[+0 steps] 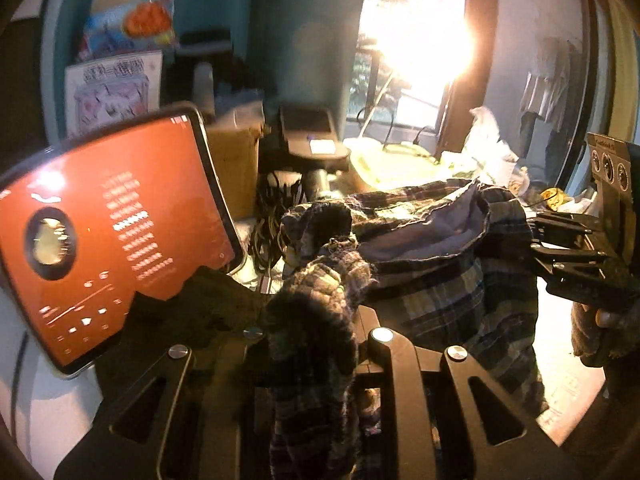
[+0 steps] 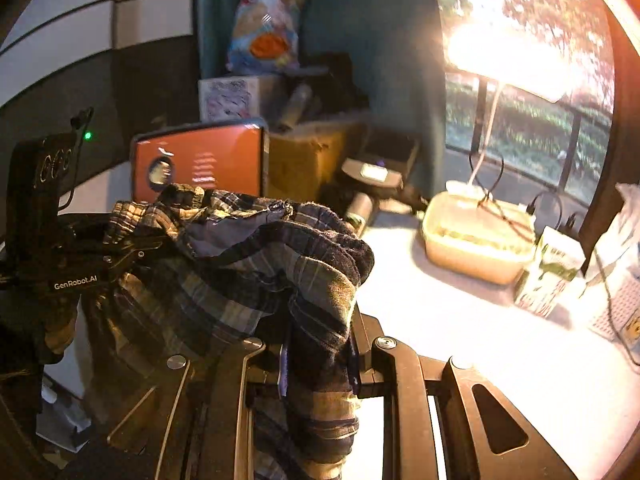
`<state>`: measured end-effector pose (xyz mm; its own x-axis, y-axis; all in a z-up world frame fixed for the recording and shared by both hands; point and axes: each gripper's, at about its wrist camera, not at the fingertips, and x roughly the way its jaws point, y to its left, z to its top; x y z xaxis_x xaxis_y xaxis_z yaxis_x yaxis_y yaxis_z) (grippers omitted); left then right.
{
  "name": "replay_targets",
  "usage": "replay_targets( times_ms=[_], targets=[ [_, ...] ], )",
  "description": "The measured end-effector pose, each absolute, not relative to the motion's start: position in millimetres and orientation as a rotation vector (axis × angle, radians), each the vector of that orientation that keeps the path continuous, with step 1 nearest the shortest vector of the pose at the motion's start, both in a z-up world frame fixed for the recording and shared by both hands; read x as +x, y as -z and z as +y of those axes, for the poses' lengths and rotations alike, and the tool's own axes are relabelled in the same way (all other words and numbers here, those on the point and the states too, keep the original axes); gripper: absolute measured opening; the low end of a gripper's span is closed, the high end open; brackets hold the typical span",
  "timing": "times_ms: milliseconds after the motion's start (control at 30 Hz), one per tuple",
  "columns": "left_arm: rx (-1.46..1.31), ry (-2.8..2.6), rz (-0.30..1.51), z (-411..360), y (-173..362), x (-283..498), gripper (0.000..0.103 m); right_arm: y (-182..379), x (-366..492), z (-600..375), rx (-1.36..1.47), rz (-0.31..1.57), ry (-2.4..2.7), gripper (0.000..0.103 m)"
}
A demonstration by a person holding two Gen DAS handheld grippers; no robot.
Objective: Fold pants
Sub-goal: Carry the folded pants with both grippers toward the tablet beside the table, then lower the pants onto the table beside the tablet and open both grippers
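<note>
The dark plaid pants (image 1: 432, 264) hang in the air between my two grippers, waistband open toward the cameras. My left gripper (image 1: 312, 344) is shut on a bunched edge of the waistband. My right gripper (image 2: 316, 356) is shut on the other side of the pants (image 2: 248, 264). In the left wrist view the right gripper (image 1: 536, 240) shows at the right, clamped on the cloth. In the right wrist view the left gripper (image 2: 132, 248) shows at the left, also clamped on the cloth. The fingertips of both are buried in fabric.
A tablet with an orange screen (image 1: 108, 240) stands at the left. A cardboard box (image 2: 308, 156), a black device (image 2: 376, 168), a pale plastic container (image 2: 476, 236) and a small carton (image 2: 552, 272) sit on the white table (image 2: 500, 360). A bright window (image 2: 520, 60) is behind.
</note>
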<state>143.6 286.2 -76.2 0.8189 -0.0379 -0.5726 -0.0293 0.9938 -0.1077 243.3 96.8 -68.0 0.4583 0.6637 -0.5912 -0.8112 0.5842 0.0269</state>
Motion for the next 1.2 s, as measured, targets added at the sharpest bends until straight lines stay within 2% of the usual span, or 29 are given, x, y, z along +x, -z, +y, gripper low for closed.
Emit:
replay_targets(
  times_ms=[500, 733, 800, 833, 867, 1200],
  targets=[
    [-0.124, -0.033, 0.787, 308, 113, 217, 0.019, 129, 327, 122, -0.203, 0.796, -0.892, 0.021],
    [-0.111, -0.073, 0.835, 311, 124, 228, 0.033, 147, 339, 126, -0.196, 0.858, -0.874, 0.022],
    [-0.109, -0.091, 0.843, 312, 125, 230, 0.039, 150, 342, 126, -0.198, 0.866, -0.857, 0.035],
    [-0.109, -0.104, 0.845, 313, 124, 230, 0.043, 151, 344, 126, -0.204, 0.867, -0.837, 0.051],
    [-0.11, -0.113, 0.844, 314, 122, 229, 0.045, 152, 347, 124, -0.205, 0.867, -0.813, 0.063],
    [-0.121, -0.25, 0.735, 323, 90, 193, 0.059, 147, 343, 105, -0.202, 0.857, -0.766, 0.065]
  ],
)
